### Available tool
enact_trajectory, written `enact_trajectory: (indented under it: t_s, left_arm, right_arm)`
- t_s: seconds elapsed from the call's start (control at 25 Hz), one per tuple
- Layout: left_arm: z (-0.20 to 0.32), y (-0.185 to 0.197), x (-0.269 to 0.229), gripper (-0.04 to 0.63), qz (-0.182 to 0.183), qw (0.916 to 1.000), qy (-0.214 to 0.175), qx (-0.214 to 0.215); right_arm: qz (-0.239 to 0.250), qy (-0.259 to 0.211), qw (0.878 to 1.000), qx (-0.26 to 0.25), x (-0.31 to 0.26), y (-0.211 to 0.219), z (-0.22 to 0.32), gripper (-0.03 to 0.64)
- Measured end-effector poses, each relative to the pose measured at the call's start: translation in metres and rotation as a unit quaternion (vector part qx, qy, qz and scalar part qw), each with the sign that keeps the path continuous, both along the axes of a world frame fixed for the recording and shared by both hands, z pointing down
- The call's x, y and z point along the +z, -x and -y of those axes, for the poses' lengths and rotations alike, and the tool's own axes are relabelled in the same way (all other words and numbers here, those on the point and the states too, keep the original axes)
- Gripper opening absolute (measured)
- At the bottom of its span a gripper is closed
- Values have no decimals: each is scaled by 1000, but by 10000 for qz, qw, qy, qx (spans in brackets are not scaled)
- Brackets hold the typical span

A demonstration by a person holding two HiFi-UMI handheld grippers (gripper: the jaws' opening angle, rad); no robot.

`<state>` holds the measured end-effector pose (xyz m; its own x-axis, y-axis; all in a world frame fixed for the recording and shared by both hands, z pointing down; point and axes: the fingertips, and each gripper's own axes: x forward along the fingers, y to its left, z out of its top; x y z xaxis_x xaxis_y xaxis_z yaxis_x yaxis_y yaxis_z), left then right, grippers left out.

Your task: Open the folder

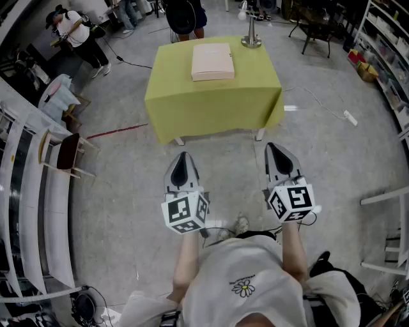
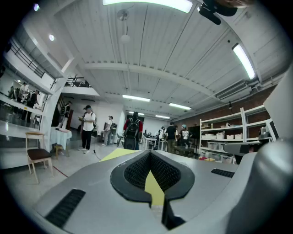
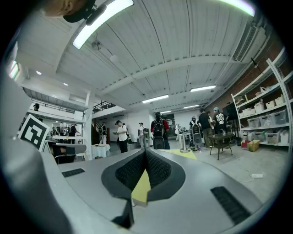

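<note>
1. Folder (image 1: 212,61): pale beige, closed and lying flat on the far half of the table (image 1: 192,108), about midway between its left and right edges. A yellow-green cloth covers the table and hangs down its sides.
2. A metal post on a round base (image 1: 251,39) stands at the table's far right corner, just beside the folder and apart from it.
3. The left gripper (image 1: 183,156) is held level over the grey floor (image 1: 128,217), short of the table's near edge and well apart from the folder. Its jaws are pressed together at the tips with nothing between them. Through the small gap behind the tips its own view shows only the yellow-green cloth.
4. The right gripper (image 1: 275,148) is held level beside the left one, also short of the table. Its jaws are pressed together too, and they pinch nothing.
5. A person with a black backpack (image 1: 185,16) stands just behind the table's far edge, back turned.
6. Another person in a white top (image 1: 77,29) stands at the far left.
7. A wooden chair (image 1: 67,152) stands to the left, and a white power strip (image 1: 350,117) lies on the floor to the right of the table.
</note>
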<state>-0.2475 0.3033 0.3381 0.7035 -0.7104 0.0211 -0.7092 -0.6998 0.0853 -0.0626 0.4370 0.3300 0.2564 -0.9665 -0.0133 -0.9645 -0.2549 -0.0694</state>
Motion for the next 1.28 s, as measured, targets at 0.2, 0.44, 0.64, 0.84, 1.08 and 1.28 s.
enact_trajectory:
  t_s: [0.2, 0.44, 0.64, 0.84, 1.08, 1.28]
  left_arm:
    - [1, -8, 0, 14, 38, 10000, 3, -25]
    - [8, -25, 4, 15, 90, 10000, -3, -42]
    - [14, -39, 7, 15, 123, 9999, 23, -92]
    - [18, -54, 13, 15, 141, 9998, -9, -124]
    - [42, -56, 14, 15, 30, 9997, -10, -248]
    - [85, -89, 23, 15, -80, 9998, -19, -199]
  right_arm:
    - [-19, 8, 10000, -22, -2, -9, 2, 12]
    - [-83, 50, 9999, -102, 0, -24, 11, 11]
    - [-20, -30, 9999, -136, 3, -41, 15, 12]
    - [106, -55, 9996, -263, 14, -57, 27, 12]
    - [21, 66, 9990, -440, 20, -61, 47, 12]
    - [-201, 142, 9989, -392, 24, -92, 75, 12]
